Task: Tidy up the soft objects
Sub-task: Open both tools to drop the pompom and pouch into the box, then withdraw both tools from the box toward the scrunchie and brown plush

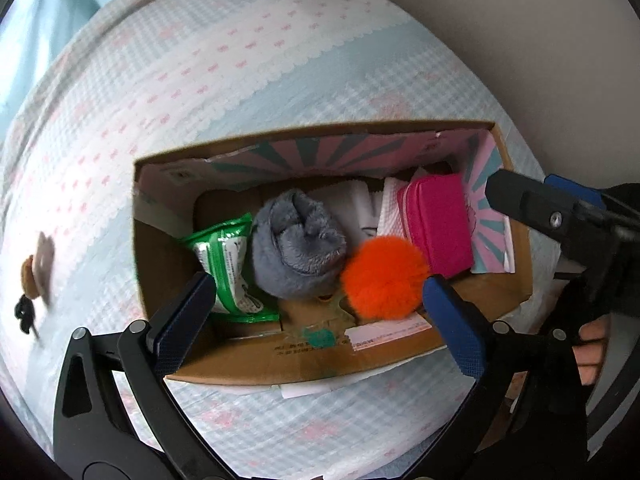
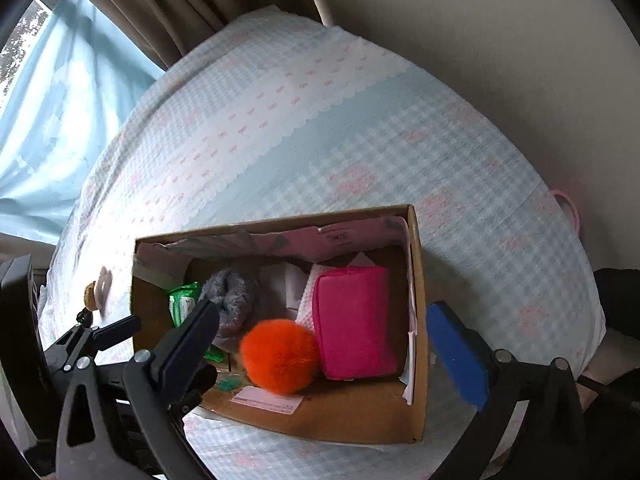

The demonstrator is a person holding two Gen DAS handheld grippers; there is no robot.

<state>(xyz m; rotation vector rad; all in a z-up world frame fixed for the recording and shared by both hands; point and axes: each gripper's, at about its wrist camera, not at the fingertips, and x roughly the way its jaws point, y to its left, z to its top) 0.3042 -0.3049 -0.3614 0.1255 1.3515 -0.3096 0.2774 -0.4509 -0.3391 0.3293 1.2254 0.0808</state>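
Note:
An open cardboard box (image 1: 320, 356) (image 2: 340, 420) stands on the bed. Inside lie an orange pom-pom (image 1: 384, 276) (image 2: 280, 356), a grey plush roll (image 1: 296, 244) (image 2: 230, 300), a pink pouch (image 1: 438, 224) (image 2: 354, 320) and a green wipes pack (image 1: 226, 268) (image 2: 182, 302). My left gripper (image 1: 320, 292) is open and empty above the box's near side. My right gripper (image 2: 324, 320) is open and empty over the box; it also shows at the right of the left wrist view (image 1: 520, 200).
The bed has a pale blue and pink checked cover (image 1: 240, 60) (image 2: 320, 120). A small plush keychain (image 1: 36, 268) (image 2: 98, 288) lies on the cover left of the box. Curtains (image 2: 80, 80) hang at the back left, a wall at the right.

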